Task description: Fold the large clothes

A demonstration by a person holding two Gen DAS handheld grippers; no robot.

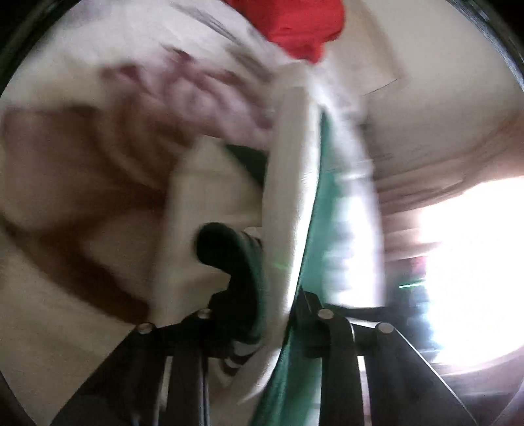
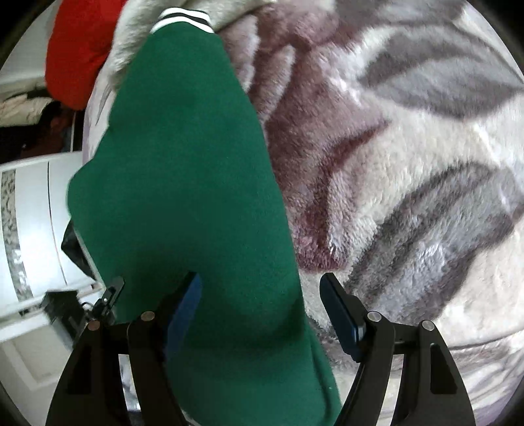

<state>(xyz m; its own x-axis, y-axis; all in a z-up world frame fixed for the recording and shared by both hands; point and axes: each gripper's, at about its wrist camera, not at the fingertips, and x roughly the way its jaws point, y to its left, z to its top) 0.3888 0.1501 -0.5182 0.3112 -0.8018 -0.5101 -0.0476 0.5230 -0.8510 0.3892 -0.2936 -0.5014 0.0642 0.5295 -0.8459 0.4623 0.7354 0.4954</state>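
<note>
Over the plush grey-and-maroon patterned blanket (image 2: 409,137), you are lifting the green fleece garment with striped cuff (image 2: 183,170): left gripper (image 1: 278,295) pinching it, right gripper (image 2: 262,288) spread, needing closure.

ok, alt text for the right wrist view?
A green sleeve with a white-striped cuff runs up the frame between the open right claw fingers, over a grey and maroon fleece blanket. A red garment lies top left.

One green garment (image 2: 183,183) with white-striped cuff, one red garment (image 2: 75,49), one plush patterned blanket (image 2: 409,147), two grippers (image 1: 281,314) (image 2: 258,295), one white cabinet (image 2: 32,229).
</note>
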